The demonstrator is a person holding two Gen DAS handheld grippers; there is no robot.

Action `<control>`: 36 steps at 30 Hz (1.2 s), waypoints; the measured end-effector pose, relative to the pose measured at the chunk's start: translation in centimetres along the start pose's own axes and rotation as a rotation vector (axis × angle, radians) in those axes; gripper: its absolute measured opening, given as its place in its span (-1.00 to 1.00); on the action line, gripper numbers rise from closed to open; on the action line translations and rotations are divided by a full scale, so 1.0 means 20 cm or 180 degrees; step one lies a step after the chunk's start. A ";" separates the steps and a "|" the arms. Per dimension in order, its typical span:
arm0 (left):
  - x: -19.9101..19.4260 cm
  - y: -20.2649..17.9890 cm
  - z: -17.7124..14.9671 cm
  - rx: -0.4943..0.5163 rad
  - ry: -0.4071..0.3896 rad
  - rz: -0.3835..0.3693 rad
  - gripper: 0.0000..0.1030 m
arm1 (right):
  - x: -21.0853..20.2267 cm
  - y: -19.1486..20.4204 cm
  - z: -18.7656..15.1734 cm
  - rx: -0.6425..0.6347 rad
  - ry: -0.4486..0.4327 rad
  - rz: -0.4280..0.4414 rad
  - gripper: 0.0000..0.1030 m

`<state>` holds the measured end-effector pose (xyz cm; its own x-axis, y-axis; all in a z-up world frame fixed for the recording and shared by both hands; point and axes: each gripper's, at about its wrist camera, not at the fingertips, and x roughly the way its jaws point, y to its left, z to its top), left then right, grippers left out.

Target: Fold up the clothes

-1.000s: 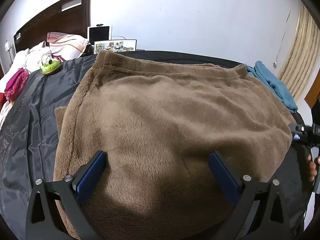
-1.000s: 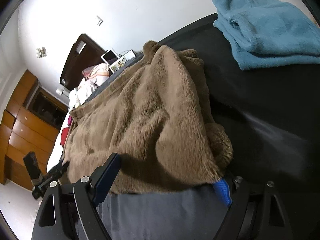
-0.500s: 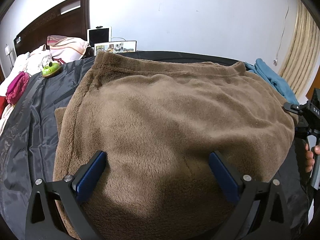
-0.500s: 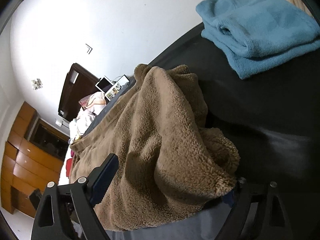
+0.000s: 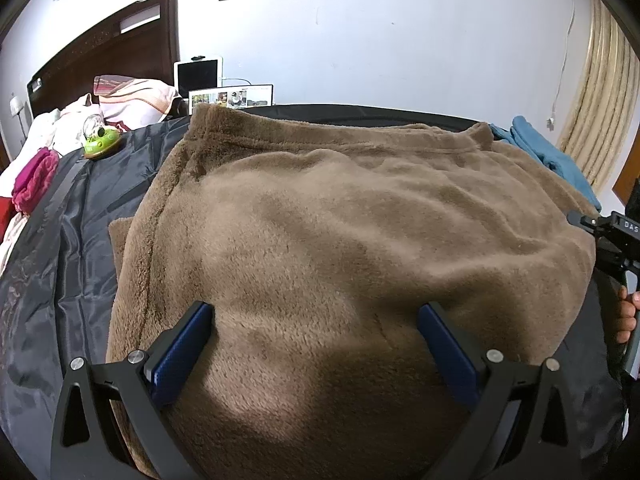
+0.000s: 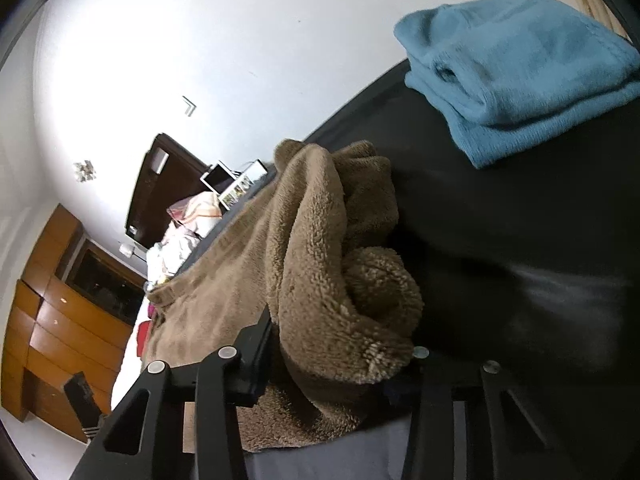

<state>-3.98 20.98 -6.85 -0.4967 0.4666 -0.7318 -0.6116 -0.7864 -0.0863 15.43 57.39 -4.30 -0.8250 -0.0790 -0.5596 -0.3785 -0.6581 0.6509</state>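
Brown fleece garment [image 5: 340,240] — right gripper [image 6: 340,360] has just closed on its bunched edge (left gripper [image 5: 316,344] gapes wide over it).

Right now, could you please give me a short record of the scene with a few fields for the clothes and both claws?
surface: dark sheet over a bed
main garment: brown fleece, spread flat
right claw: jaws have just been closing, bunched fleece edge pinched between them
left claw: open, jaws wide apart over the fleece's near edge
other garment: blue fleece, folded, apart from the brown one
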 end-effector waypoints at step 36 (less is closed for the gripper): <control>0.01 -0.01 0.00 0.0000 0.0014 0.0095 0.99 | 0.12 0.10 0.05 0.0071 0.0036 0.0176 -0.26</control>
<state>-3.97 21.18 -6.97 -0.5120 0.4413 -0.7369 -0.5967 -0.7999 -0.0643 12.27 56.70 -3.82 -0.8401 -0.1234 -0.5282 -0.3419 -0.6355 0.6922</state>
